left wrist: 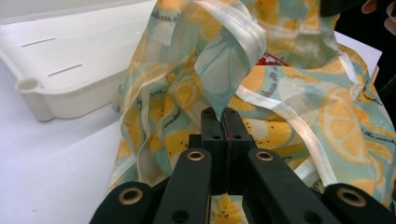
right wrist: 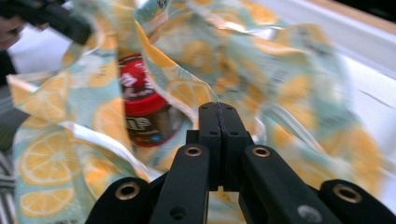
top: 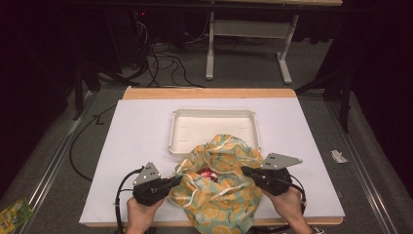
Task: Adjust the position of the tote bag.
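A cloth bag point(top: 219, 192) printed with orange lemon slices on pale teal lies crumpled at the table's front edge, its mouth pulled open. Inside it sits a red-lidded jar point(top: 208, 174), whose red top and dark label point(right wrist: 140, 105) appear in the right gripper view. My left gripper point(top: 178, 181) is at the bag's left edge, jaws shut on a fold of the cloth point(left wrist: 224, 70) that rises from the tips point(left wrist: 223, 116). My right gripper point(top: 243, 170) is at the bag's right edge, shut on the cloth rim point(right wrist: 218, 108). The right gripper view is blurred.
A white shallow tray point(top: 214, 113) stands just behind the bag, and the cloth overlaps its near rim point(left wrist: 56, 98). White sheet point(top: 136, 146) covers the table. Desk legs and cables are on the floor beyond; a yellow-green packet point(top: 14, 214) lies on the floor at left.
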### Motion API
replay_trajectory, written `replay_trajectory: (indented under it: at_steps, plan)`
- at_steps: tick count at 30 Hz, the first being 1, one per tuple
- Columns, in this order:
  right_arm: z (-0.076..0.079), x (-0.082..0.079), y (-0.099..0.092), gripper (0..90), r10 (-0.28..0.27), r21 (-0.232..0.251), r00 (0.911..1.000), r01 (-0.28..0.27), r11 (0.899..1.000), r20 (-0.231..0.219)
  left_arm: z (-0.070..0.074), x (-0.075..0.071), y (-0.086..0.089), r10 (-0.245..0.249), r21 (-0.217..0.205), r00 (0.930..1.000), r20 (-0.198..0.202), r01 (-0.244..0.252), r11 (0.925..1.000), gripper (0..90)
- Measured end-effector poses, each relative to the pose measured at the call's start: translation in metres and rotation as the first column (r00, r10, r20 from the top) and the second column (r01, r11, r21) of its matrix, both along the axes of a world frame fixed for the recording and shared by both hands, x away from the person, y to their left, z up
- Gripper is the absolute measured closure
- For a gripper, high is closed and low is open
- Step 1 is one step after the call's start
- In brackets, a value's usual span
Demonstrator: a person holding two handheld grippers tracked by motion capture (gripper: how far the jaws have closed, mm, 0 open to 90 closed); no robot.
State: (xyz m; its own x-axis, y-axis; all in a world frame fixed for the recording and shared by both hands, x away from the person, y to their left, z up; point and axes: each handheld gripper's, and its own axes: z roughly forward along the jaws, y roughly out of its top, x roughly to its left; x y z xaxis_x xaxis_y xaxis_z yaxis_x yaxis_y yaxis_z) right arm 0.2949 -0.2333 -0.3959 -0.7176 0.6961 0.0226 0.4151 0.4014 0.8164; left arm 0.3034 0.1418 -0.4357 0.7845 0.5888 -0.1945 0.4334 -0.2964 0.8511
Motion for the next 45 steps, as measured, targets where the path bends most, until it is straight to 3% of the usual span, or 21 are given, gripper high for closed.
replay_trajectory:
  at_steps: [5,10,16,22,25,30,36,41,45]
  plan:
    - [-0.007,-0.013,-0.032,90.0,-0.116,0.027,0.9932,0.115,0.993,0.011,-0.002,-0.002,0.005,0.01,-0.003,0.9999,-0.007,-0.01,1.0,90.0]
    - [-0.019,-0.017,-0.056,90.0,-0.192,0.025,0.9813,0.192,0.981,-0.01,-0.001,-0.001,0.006,0.014,-0.042,0.9998,-0.01,-0.015,0.999,90.0]
    - [-0.034,-0.017,-0.064,90.0,-0.226,-0.003,0.9727,0.227,0.974,-0.051,0.0,-0.002,0.002,0.002,-0.033,1.0,-0.006,-0.003,0.9995,90.0]
    - [-0.054,-0.015,-0.062,90.0,-0.22,-0.03,0.9701,0.218,0.975,-0.102,0.001,-0.004,0.0,-0.016,-0.021,0.9998,-0.006,0.016,0.9997,90.0]
    - [-0.057,-0.015,-0.06,83.1,-0.217,-0.037,0.9694,0.214,0.976,-0.115,0.002,-0.004,-0.002,-0.022,-0.02,0.9998,-0.004,0.022,0.9996,90.0]
    - [-0.037,-0.017,-0.059,65.7,-0.197,0.011,0.977,0.199,0.98,-0.081,0.002,-0.004,-0.005,-0.03,-0.02,0.9995,-0.005,0.03,0.9994,90.0]
    - [-0.003,-0.018,-0.049,56.1,-0.167,0.023,0.986,0.167,0.986,0.005,0.002,-0.003,-0.006,-0.036,-0.016,0.9993,-0.006,0.036,0.9992,90.0]
    - [0.014,-0.003,-0.035,51.6,-0.152,0.001,0.9874,0.152,0.988,0.044,0.002,-0.004,-0.007,-0.042,-0.01,0.9991,-0.007,0.042,0.9991,90.0]
    - [0.016,0.023,-0.022,47.8,-0.166,-0.055,0.9856,0.167,0.984,0.033,0.001,-0.004,-0.006,-0.041,-0.009,0.9991,-0.008,0.04,0.9991,90.0]
